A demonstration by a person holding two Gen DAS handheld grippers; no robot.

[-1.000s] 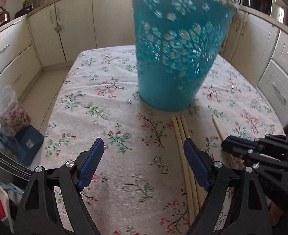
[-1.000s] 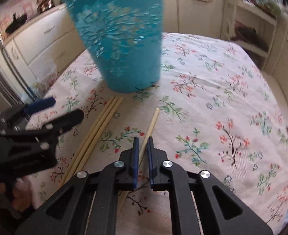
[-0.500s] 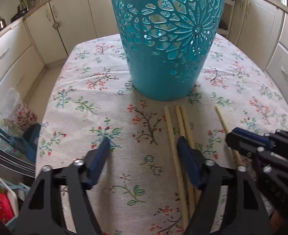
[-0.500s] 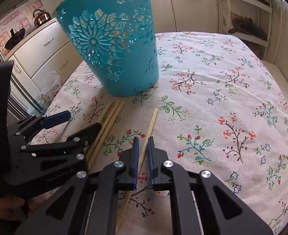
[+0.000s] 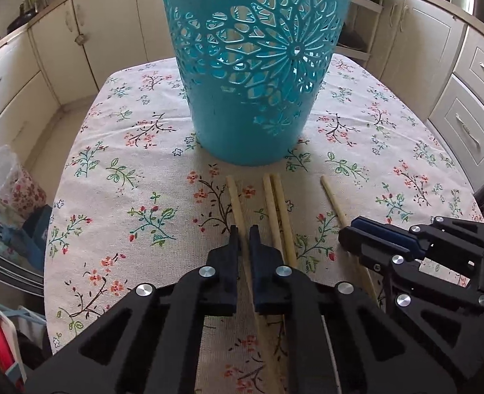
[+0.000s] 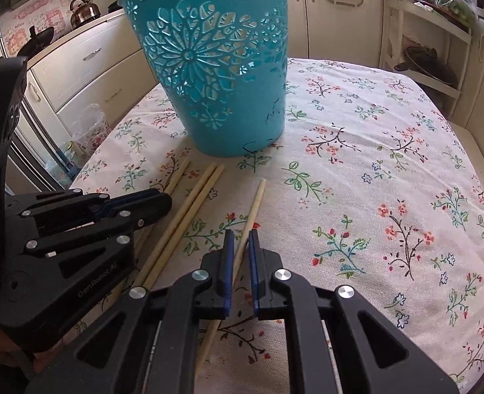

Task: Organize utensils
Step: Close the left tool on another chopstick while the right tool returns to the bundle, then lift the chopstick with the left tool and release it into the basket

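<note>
Several pale wooden chopsticks lie on the floral tablecloth in front of a tall teal cut-out basket, which also shows in the right wrist view. My left gripper is shut on the leftmost chopstick, low at the cloth. A pair of chopsticks lies just right of it. My right gripper is shut on the rightmost single chopstick, also low at the cloth. The two grippers sit side by side; the right one shows in the left wrist view and the left one in the right wrist view.
The table carries a floral cloth. Cream kitchen cabinets ring it, with an open shelf unit at the back right. A plastic bag and clutter sit on the floor at the left.
My left gripper moved in toward the chopsticks, lowered, and closed from wide open onto the leftmost chopstick. My right gripper stayed shut on its chopstick and shifted little.
</note>
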